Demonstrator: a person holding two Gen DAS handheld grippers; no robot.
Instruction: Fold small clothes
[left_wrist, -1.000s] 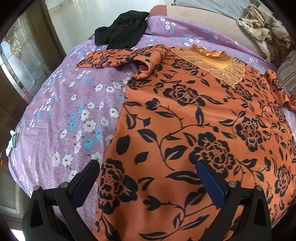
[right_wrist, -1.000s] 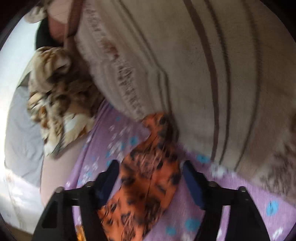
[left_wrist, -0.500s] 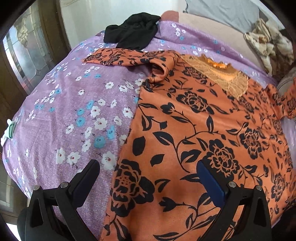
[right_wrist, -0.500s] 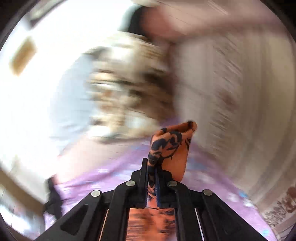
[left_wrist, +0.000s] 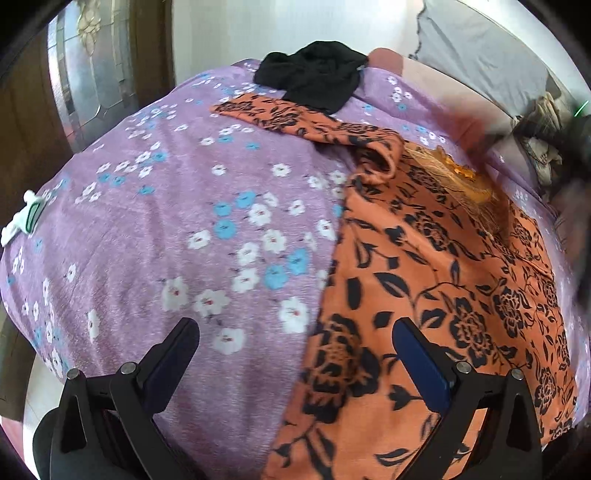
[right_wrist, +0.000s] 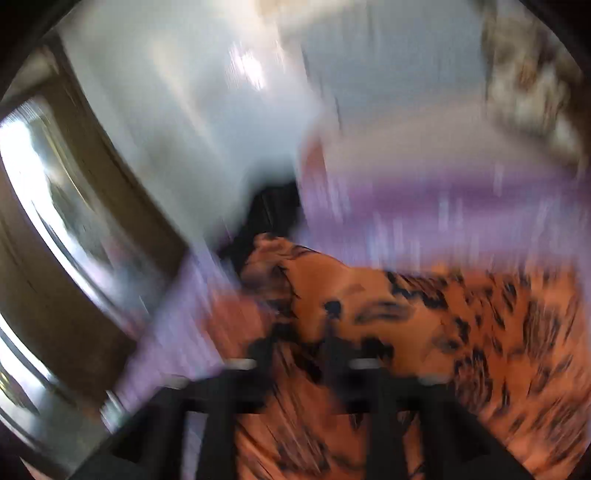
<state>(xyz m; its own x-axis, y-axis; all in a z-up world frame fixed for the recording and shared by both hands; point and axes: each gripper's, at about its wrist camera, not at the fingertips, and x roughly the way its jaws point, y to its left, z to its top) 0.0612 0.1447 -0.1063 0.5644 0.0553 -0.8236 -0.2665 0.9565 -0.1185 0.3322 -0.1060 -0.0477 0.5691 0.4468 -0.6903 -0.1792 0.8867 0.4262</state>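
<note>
An orange top with black flowers (left_wrist: 424, 266) lies flat on a purple floral bedsheet (left_wrist: 184, 221). Its left sleeve (left_wrist: 295, 118) stretches out toward the far left. My left gripper (left_wrist: 295, 325) is open, low over the top's left side edge, with nothing between its fingers. The right wrist view is badly blurred. There my right gripper (right_wrist: 299, 332) is over the orange top (right_wrist: 443, 314), and its jaws are opening with orange cloth still between them.
A black garment (left_wrist: 314, 74) lies at the far end of the bed, touching the sleeve. Patterned cloth (left_wrist: 546, 122) is heaped at the far right by grey bedding (left_wrist: 480, 40). A glass-panelled door (left_wrist: 85, 74) stands to the left. A small white and green object (left_wrist: 22, 221) sits at the bed's left edge.
My left gripper slid left to the top's side edge. My right gripper shut on the right sleeve's end, swung it over the top, and its jaws have since parted.
</note>
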